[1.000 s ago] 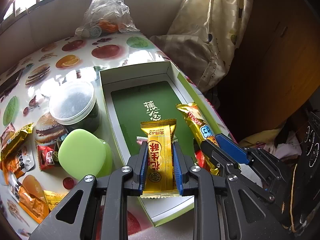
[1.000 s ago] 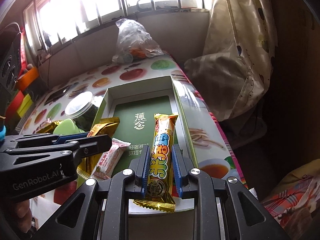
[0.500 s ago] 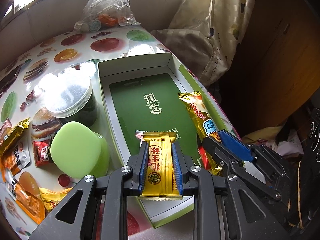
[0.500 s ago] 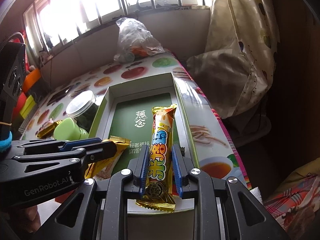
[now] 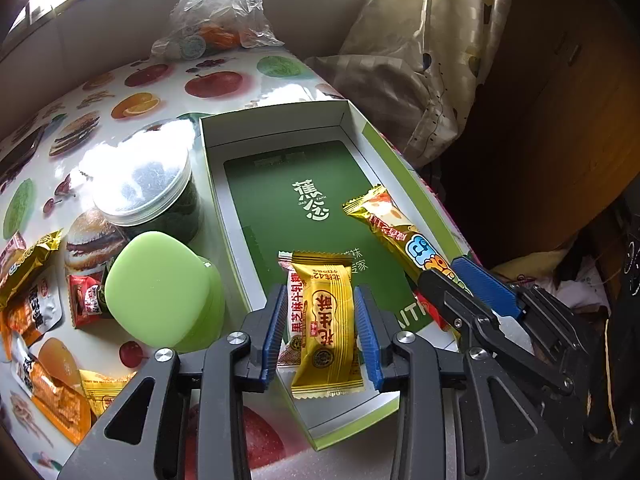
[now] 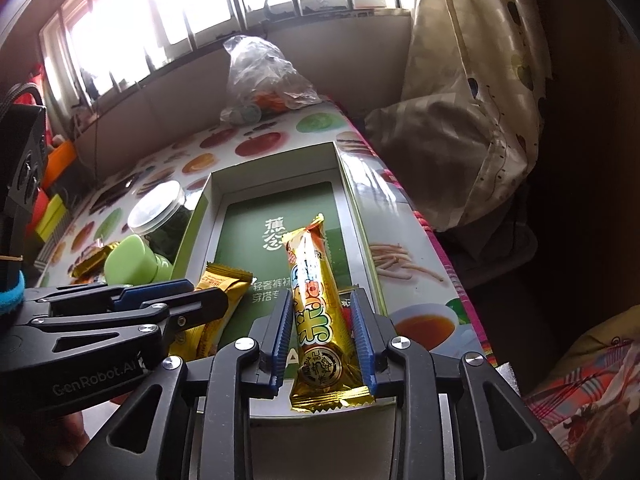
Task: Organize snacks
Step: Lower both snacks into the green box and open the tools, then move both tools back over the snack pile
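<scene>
An open white box (image 5: pixel 280 116) with a green printed floor lies on the fruit-patterned table. A yellow snack packet (image 5: pixel 326 320) rests in its near end, partly on top of a white-and-red packet (image 5: pixel 295 312). My left gripper (image 5: pixel 319 292) straddles the yellow packet; its jaws are opening and a gap shows on both sides. A long golden snack bar (image 6: pixel 316 300) lies along the box's right side. My right gripper (image 6: pixel 321 294) straddles it, jaws opening, pads off the wrapper. Each gripper shows in the other's view: right gripper (image 5: pixel 442 270), left gripper (image 6: pixel 204 290).
Left of the box stand a green lidded container (image 5: pixel 160 284) and a clear-lidded jar (image 5: pixel 148 188). Loose snack packets (image 5: pixel 36 304) lie at the table's left. A plastic bag (image 5: pixel 220 12) sits at the far end. A patterned curtain (image 5: pixel 420 60) hangs past the right table edge.
Both grippers' jaws have parted from their packets. The yellow packet and the long bar now lie loose in the box between the blue pads. Neither hand has shifted noticeably.
</scene>
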